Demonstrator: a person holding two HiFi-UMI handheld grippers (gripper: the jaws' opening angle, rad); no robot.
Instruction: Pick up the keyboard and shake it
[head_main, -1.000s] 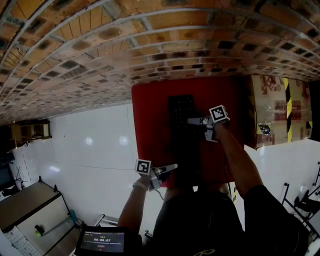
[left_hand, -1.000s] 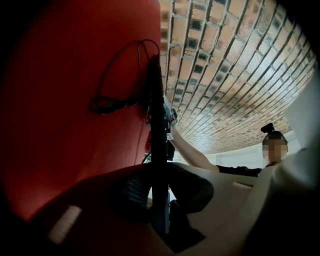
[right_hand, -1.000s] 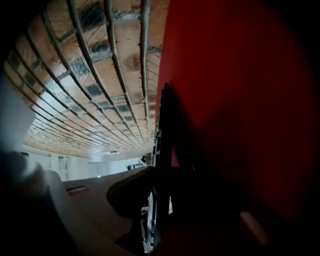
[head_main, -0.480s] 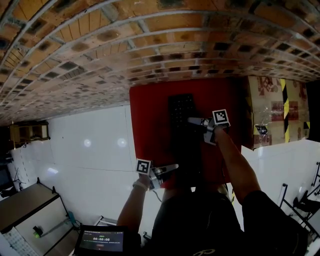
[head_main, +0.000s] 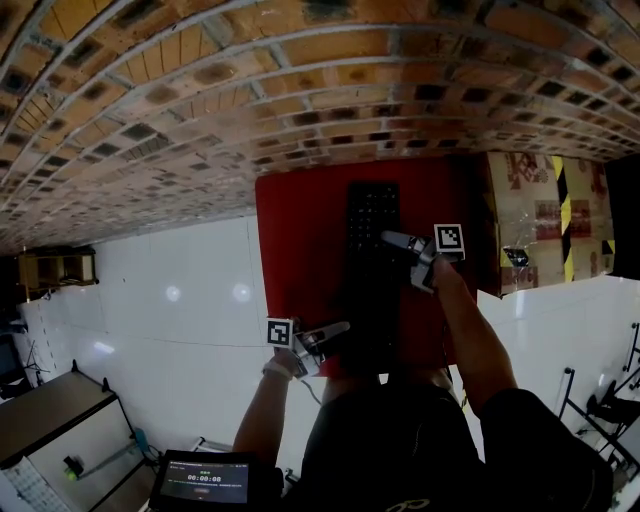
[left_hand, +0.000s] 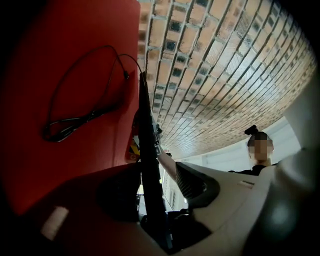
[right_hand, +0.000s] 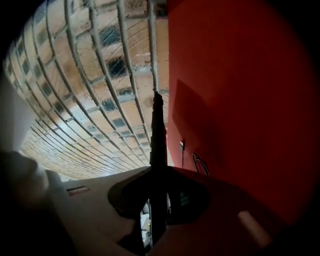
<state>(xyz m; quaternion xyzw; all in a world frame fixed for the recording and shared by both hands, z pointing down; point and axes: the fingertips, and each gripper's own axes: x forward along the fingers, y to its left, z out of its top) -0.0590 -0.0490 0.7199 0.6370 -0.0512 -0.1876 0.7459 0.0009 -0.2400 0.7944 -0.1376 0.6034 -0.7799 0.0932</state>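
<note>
- The left gripper (left_hand: 152, 192) has the keyboard (left_hand: 148, 165) edge-on between its jaws. The ribbed pad (left_hand: 192, 182) on the right of that view stands clear of it, with a lit gap between them
- These jaws have just been opening and now stand wide, so this end of the keyboard is no longer pinched
- The right gripper (right_hand: 157, 200) is closed narrowly on the keyboard's thin edge, and both dark pads (right_hand: 187, 197) meet the black slab with no gap showing. Its jaws drew in a little moments ago and then held
- In the head view the keyboard runs lengthwise away from the person, above the red table (head_main: 300, 260). The left gripper is at its near left corner and the right gripper on its right long side, further up
- Compared with the earlier head views, the keyboard's far end sits slightly higher in the picture and its keys show more plainly. I read this as the keyboard having come up toward the camera
- Its black cable (left_hand: 75, 117) lies in a slack loop on the red top, apart from the lifted body
- A cardboard box (head_main: 550, 220) stands just beside the table on the right, and a person (left_hand: 260, 160) is visible far off in the left gripper view
- The pick-up looks done, but the weight now seems to rest on the right grip alone, on a thin edge, so the keyboard could pivot or slip if shaken like this
- I cannot tell whether the left gripper is letting go for good or opening to take a fresh hold
</note>
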